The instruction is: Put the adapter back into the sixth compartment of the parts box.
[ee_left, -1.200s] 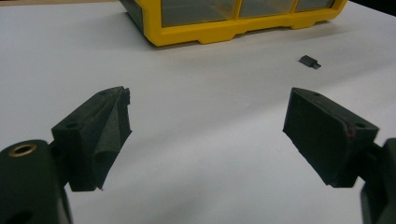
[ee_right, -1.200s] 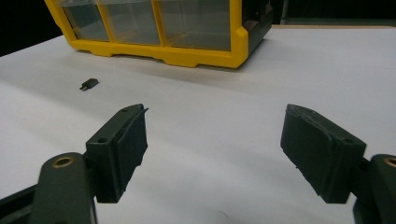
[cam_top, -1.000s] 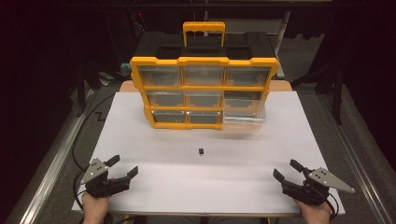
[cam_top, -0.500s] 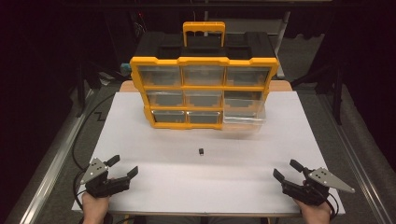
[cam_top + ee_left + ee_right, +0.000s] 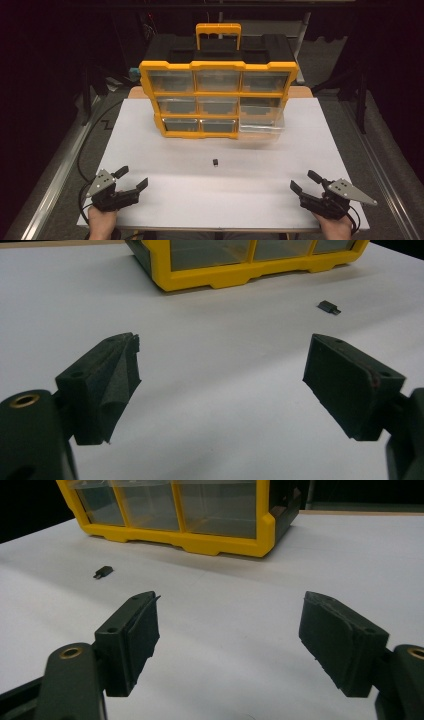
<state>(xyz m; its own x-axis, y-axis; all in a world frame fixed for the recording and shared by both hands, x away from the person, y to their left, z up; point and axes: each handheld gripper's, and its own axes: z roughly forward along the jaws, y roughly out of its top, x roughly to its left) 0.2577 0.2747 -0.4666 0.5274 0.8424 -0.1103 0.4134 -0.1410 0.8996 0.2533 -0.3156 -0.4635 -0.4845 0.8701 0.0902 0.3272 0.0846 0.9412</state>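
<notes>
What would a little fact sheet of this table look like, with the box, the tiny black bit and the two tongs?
Surface: white table
Box: yellow drawer organiser, upright at the far side, clear drawers
Pulled-out drawer: bottom right drawer, sticking out toward the person
Small part: tiny black piece, lying alone in front of the box
Left tongs: open, holding nothing, near corner
Right tongs: open, holding nothing, opposite near corner
Contact: neither tongs touch the piece
</notes>
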